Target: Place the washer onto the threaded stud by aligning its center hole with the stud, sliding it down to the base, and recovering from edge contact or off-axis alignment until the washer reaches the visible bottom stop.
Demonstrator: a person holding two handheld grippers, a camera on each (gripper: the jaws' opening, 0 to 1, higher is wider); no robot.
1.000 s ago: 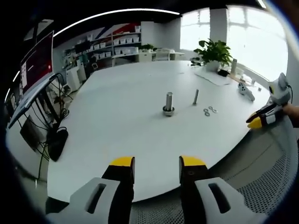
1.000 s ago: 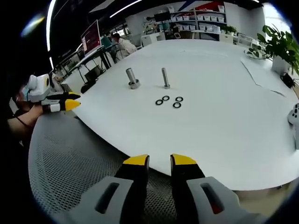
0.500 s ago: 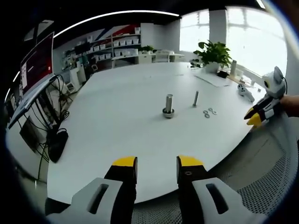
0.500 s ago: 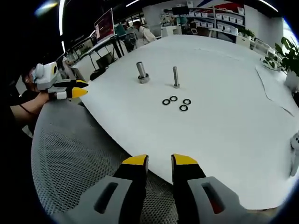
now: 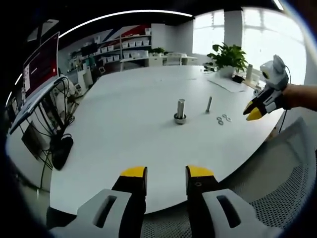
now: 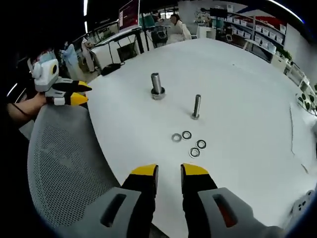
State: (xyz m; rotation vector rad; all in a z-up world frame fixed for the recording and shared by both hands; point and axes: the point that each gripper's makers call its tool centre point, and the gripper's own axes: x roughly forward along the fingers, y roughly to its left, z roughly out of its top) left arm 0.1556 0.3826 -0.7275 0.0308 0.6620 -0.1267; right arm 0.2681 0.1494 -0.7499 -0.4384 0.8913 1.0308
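The right gripper (image 6: 169, 171), jaws slightly apart and empty, faces four small metal washers (image 6: 188, 143) near the tabletop (image 6: 237, 99) edge, apparently to pick one.

The washers (image 5: 222, 118) are appearing too small in the left gripper view to count; their holes are not resolving. Threading on the slim stud (image 6: 196, 106) and the thick stud (image 6: 157, 86) is blurring out in the right gripper view. The person's arm (image 5: 301, 96) is running off the right edge. The far shelving (image 5: 130, 45) is showing boxes too small to identify.
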